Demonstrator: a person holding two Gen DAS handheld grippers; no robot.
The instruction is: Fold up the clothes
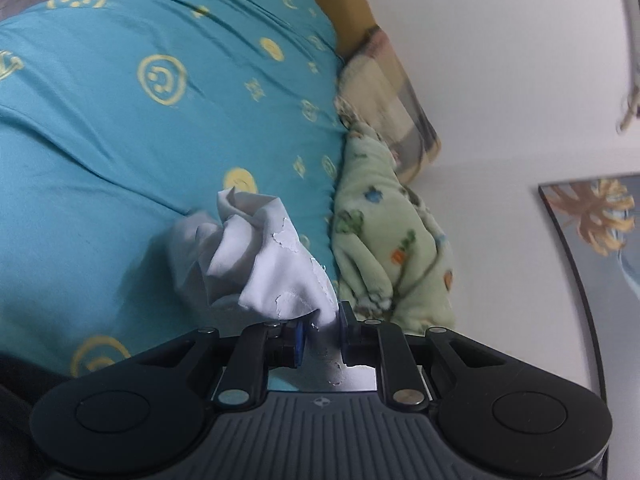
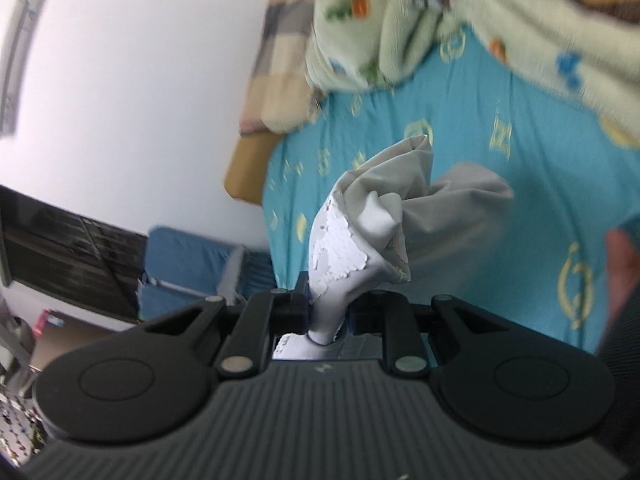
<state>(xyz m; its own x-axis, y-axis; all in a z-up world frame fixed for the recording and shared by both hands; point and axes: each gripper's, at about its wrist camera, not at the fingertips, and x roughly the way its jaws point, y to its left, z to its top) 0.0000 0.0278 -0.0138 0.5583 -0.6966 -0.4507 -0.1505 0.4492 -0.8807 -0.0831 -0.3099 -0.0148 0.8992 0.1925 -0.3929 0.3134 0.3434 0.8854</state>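
Note:
A crumpled white garment (image 1: 260, 256) with a cracked white print hangs over the teal bedsheet (image 1: 120, 140). My left gripper (image 1: 322, 328) is shut on one edge of it, the cloth bunched between the blue pads. In the right wrist view the same white garment (image 2: 384, 216) is pinched by my right gripper (image 2: 326, 312), which is shut on another bunched part. The garment is lifted off the teal sheet (image 2: 480, 152) and is not spread flat.
A pale green fleece blanket (image 1: 384, 240) with cartoon prints lies along the bed by the wall, also in the right wrist view (image 2: 480, 20). A checked pillow (image 1: 396, 92) and wooden headboard (image 1: 340, 4) sit beyond. A blue chair (image 2: 188, 264) stands beside the bed.

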